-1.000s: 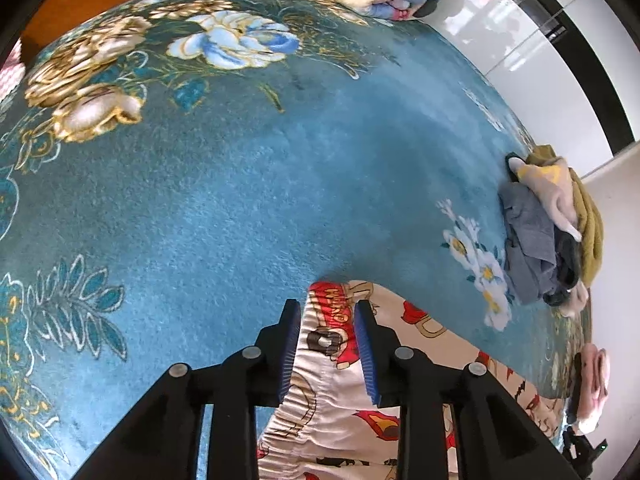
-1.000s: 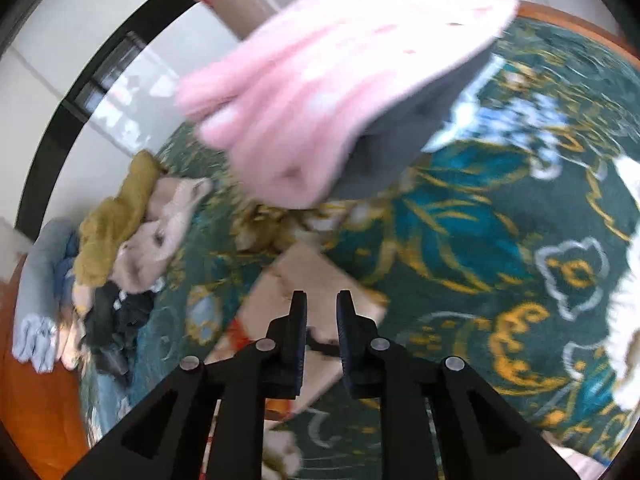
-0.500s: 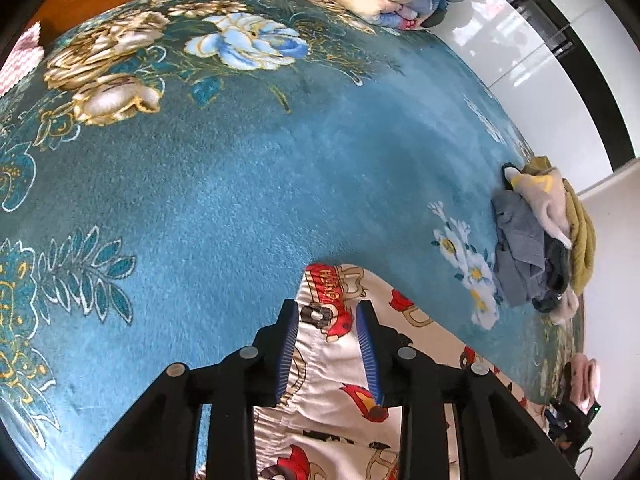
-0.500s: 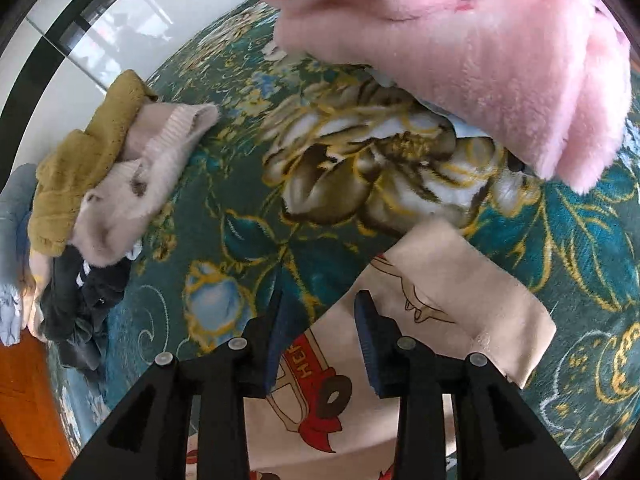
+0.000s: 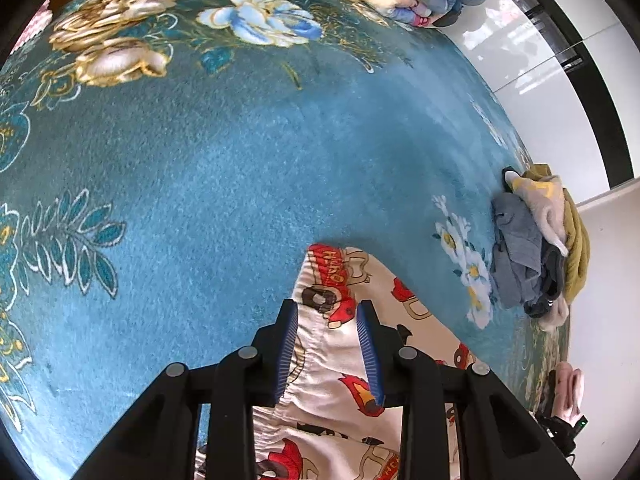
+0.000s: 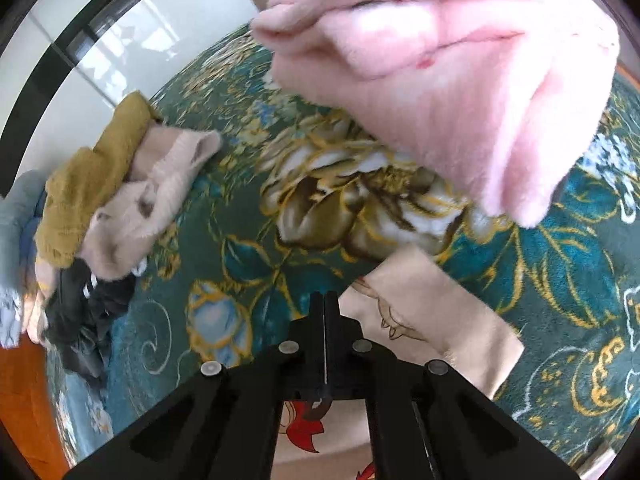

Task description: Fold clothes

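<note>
Left wrist view: your left tongs (image 5: 328, 344) straddle the waistband of the printed shorts (image 5: 336, 320), narrow. Right tongs (image 6: 325, 312) have just closed at the hem. Folding barely begun; unfolded pile (image 5: 536, 248) waits at right.

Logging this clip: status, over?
Left gripper open over pants waistband. Right gripper shut at pants edge. Pink sleeve overhead.

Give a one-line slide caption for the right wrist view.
Right gripper shut at the edge of cream printed pants on a floral carpet.
</note>
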The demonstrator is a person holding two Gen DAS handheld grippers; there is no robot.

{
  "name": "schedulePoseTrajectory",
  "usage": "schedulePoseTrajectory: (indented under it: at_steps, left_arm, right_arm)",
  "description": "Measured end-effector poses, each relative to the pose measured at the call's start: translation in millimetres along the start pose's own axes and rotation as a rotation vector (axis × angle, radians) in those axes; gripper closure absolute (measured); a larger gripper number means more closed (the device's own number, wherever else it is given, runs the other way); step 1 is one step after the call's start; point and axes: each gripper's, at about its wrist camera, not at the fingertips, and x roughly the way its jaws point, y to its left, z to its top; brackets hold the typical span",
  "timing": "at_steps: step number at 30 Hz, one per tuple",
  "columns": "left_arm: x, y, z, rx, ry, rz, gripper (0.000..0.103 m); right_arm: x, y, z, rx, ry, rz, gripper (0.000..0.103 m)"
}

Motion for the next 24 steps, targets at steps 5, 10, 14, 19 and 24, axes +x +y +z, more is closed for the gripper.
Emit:
schedulePoseTrajectory:
  at_steps: [5,10,14,19,24]
  left_arm:
    - [2,3,0,-0.017,0.01,-0.007,0.069]
    - [4,5,0,-0.023,0.018,-0.008,0.069]
    - [6,7,-2,-0.036,0.026,-0.015,0.069]
    - [8,10,-2,-0.051,0.029,-0.018,0.068]
    - [9,15,-3,-0.06,0.031,-0.009,0.068]
  right_arm:
    - [11,-12,-3,0.124,0.048,-0.009,0.088]
    - [15,-5,-7,0.112,0.023,-0.046,0.073]
    - [19,6,-9,0.076,0.012,-0.124,0.072]
    - [26,21,-13,-0.018,0.007,-0.213,0.072]
    - [26,16,-14,-0.025,0.0,-0.229,0.092]
